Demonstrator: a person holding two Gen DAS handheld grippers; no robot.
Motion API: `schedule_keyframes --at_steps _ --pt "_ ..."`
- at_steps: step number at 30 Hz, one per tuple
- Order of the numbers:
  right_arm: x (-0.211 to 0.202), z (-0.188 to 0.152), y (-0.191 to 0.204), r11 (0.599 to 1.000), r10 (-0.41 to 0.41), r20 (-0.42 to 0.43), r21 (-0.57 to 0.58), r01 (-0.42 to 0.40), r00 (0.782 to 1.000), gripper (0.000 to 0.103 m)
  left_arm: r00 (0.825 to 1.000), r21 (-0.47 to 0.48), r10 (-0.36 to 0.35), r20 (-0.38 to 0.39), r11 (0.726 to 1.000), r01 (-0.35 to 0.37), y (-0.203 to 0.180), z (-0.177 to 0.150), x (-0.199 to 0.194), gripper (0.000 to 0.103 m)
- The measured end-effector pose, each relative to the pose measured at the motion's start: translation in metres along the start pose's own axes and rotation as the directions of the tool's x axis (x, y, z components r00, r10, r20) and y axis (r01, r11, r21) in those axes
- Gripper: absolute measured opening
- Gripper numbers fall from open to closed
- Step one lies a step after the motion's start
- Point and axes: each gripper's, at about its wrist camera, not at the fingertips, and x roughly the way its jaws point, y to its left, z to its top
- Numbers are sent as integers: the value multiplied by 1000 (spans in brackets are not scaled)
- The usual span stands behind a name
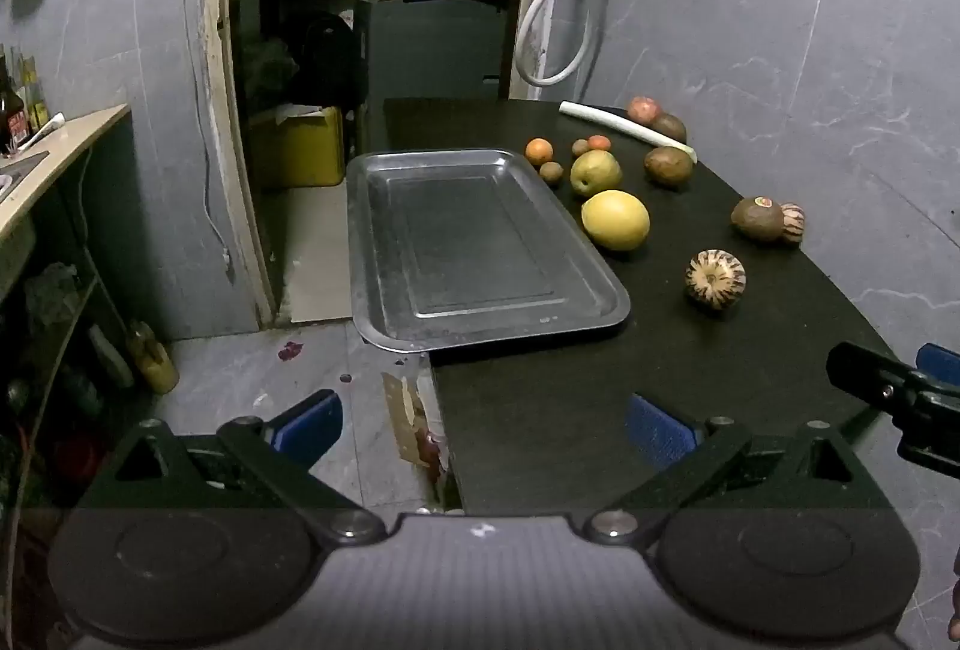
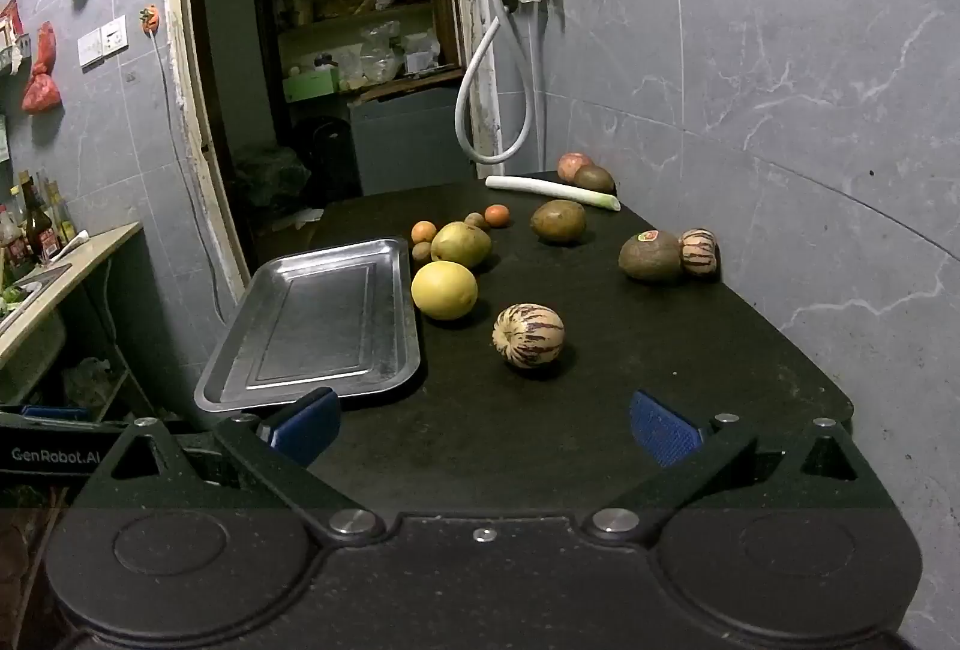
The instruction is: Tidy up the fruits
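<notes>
- Fruits: scattered loose on the black table (image 2: 600,440), all ahead of both tools and none in the tray.
- Steel tray (image 2: 324,326): bare, lying ahead and left of the right tool (image 2: 486,425); seen from the left tool (image 1: 483,425) it lies straight ahead, its near corner overhanging the table edge.
- Yellow citrus (image 2: 444,290): just right of the tray's long side, with a yellow-green pear (image 2: 461,244) behind it.
- Near striped melon (image 2: 528,335): the closest fruit to the right tool, directly ahead of it and apart from the others.
- Avocado with a sticker (image 2: 651,257), touching a second striped melon (image 2: 699,252): farther ahead and to the right.
- Brown fruit (image 2: 558,221), two small oranges (image 2: 423,231) and small kiwis (image 2: 422,250): beyond the pear, at mid-table.
- Leek (image 2: 552,191): lying across the far end of the table, with a reddish fruit (image 2: 570,165) and a dark brown one (image 2: 594,177) behind it.
- Left tool: fingers spread wide, nothing between the blue pads (image 1: 312,425); it hangs over the table's near left corner.
- Right tool: fingers spread wide, nothing between them; it hangs over the near end of the table, and its tip shows at the right edge of the left wrist view.
</notes>
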Motion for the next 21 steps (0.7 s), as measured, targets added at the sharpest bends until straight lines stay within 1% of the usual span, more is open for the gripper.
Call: schedule_keyframes --at_steps 10,11,19,21 --pt "1 0 1 1000 0 -1 0 0 1000 102 1000 0 -2 -4 1000 2 -1 -1 -1 102" --pt "1 0 2 1000 1 -1 -1 -1 1000 102 1000 1 -4 -8 1000 4 2 -3 7 102" --pt "2 1 4 1000 -3 1 -2 3 1000 102 1000 -5 -13 -13 1000 13 -1 -5 7 102" --pt "1 2 5 1000 -3 1 -3 3 1000 102 999 -8 -22 -24 1000 22 4 0 9 102"
